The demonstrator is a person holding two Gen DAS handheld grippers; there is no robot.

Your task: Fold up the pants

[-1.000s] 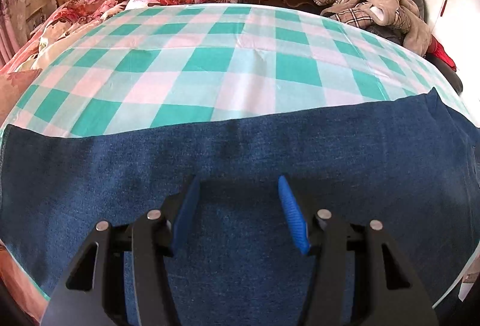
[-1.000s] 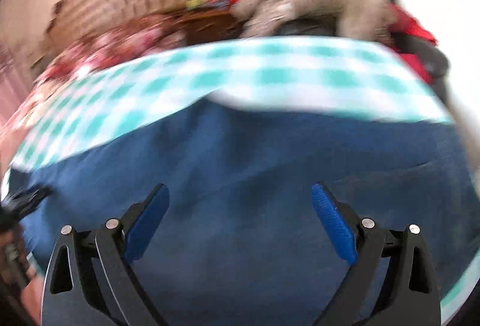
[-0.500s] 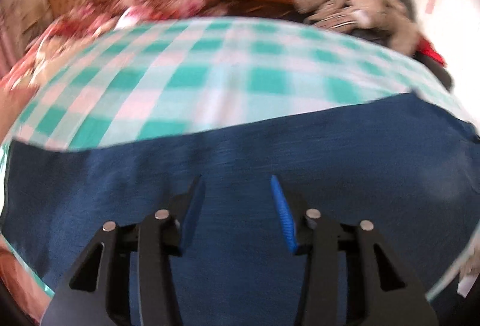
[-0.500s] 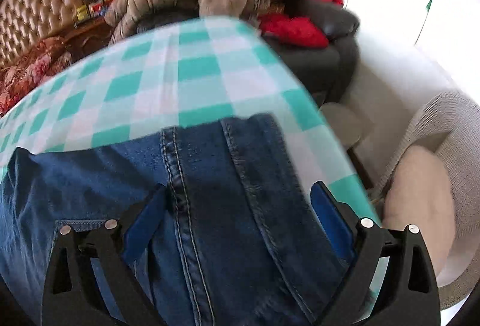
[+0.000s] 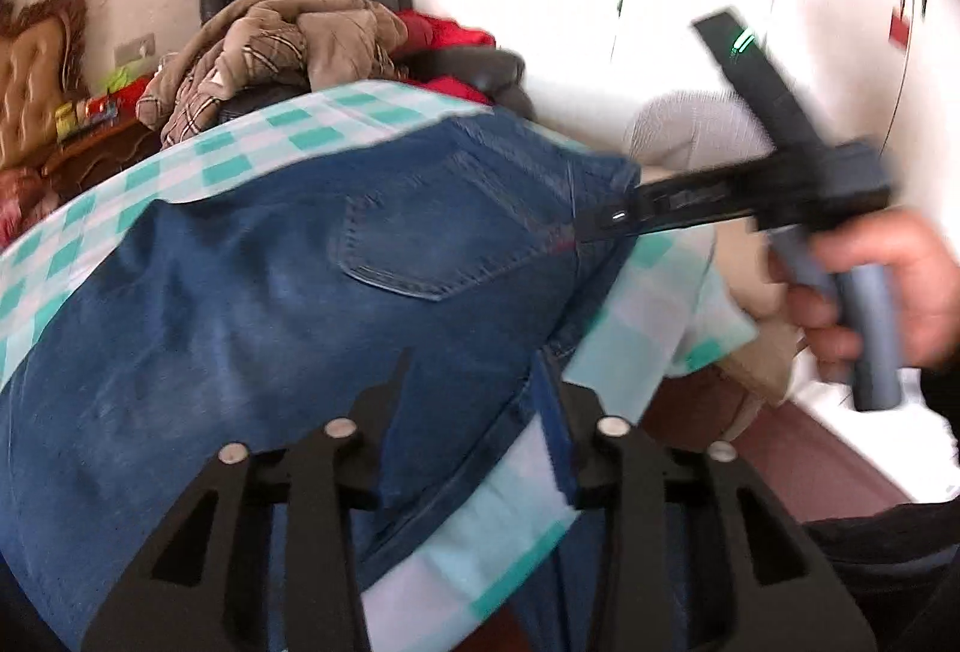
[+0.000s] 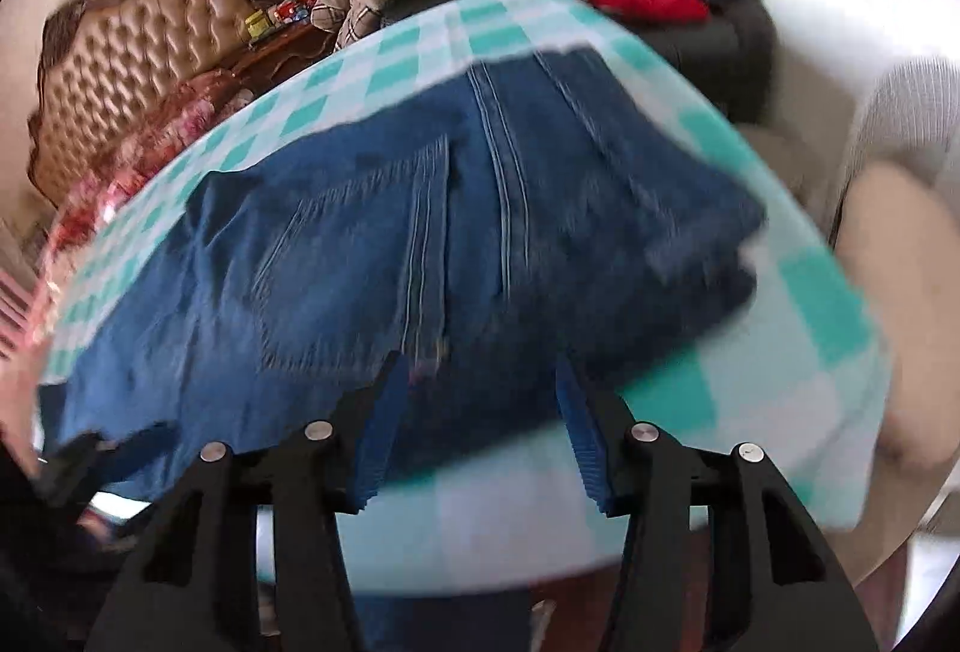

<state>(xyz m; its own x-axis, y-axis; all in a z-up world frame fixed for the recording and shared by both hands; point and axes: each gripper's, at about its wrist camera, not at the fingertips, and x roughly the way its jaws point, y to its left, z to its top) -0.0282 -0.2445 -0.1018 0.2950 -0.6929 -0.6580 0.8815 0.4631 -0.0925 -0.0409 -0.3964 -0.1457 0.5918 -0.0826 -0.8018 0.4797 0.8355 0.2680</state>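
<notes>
Both hand-held grippers, right (image 6: 474,424) and left (image 5: 474,418), are closing on the jeans' (image 6: 420,244) waistband end, legs trailing left.

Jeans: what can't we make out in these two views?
- Left wrist view: jeans legs cut off by the lower-left edge.
- Both views: whether the right gripper, jaws just closing with the denim edge between them, grips yet; motion blur.
- Right wrist view: pocket stitching smeared by blur.

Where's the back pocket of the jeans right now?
In the left wrist view the back pocket sits mid-frame on the jeans, just left of the right gripper at the waistband end.
</notes>
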